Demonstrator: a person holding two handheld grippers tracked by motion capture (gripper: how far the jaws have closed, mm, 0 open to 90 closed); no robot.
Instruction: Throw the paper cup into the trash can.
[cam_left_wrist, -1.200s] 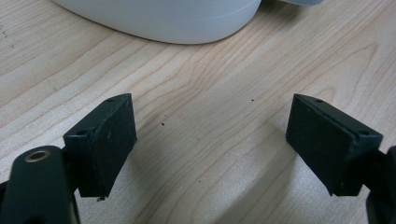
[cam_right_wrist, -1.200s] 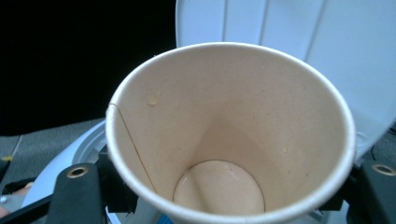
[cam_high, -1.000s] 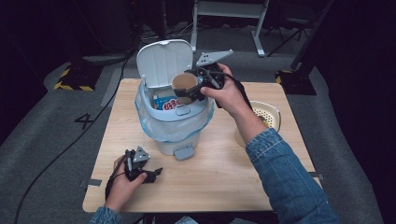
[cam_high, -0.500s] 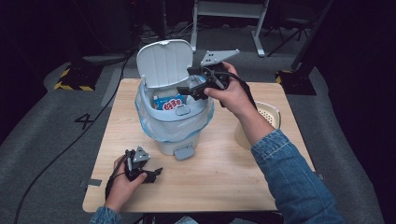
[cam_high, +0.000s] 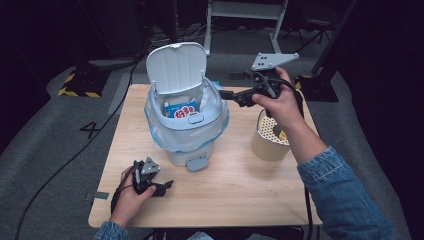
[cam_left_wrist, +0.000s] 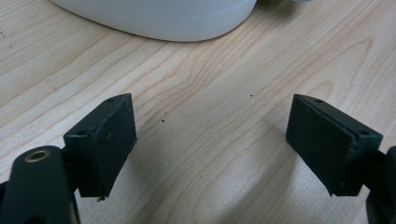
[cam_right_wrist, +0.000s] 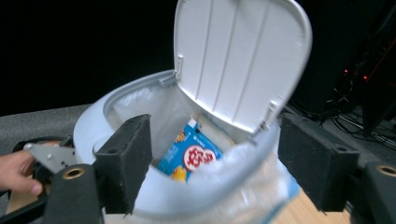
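Observation:
A white pedal bin (cam_high: 185, 135) with a bluish liner stands mid-table, its lid (cam_high: 176, 67) tipped up and back. Inside lies a blue snack packet (cam_high: 181, 110) with red and white print, also in the right gripper view (cam_right_wrist: 191, 156). My right gripper (cam_high: 231, 96) hovers just right of the bin's rim, pointing at it. Its jaws are open with nothing between them (cam_right_wrist: 215, 140). My left gripper (cam_high: 165, 188) rests low on the wooden table near the front left, in front of the bin. It is open over bare wood (cam_left_wrist: 210, 126), with the bin's base (cam_left_wrist: 163, 18) just ahead.
A beige perforated cup-like container (cam_high: 267, 142) stands on the table right of the bin, under my right wrist. The bin's grey pedal (cam_high: 196, 162) faces the front edge. Bare wood (cam_high: 240, 190) lies in front of the bin. Dark floor with cables surrounds the table.
The right gripper held a brown round thing over the open bin; it has since drawn back to the right and is open without it. The left gripper has not moved.

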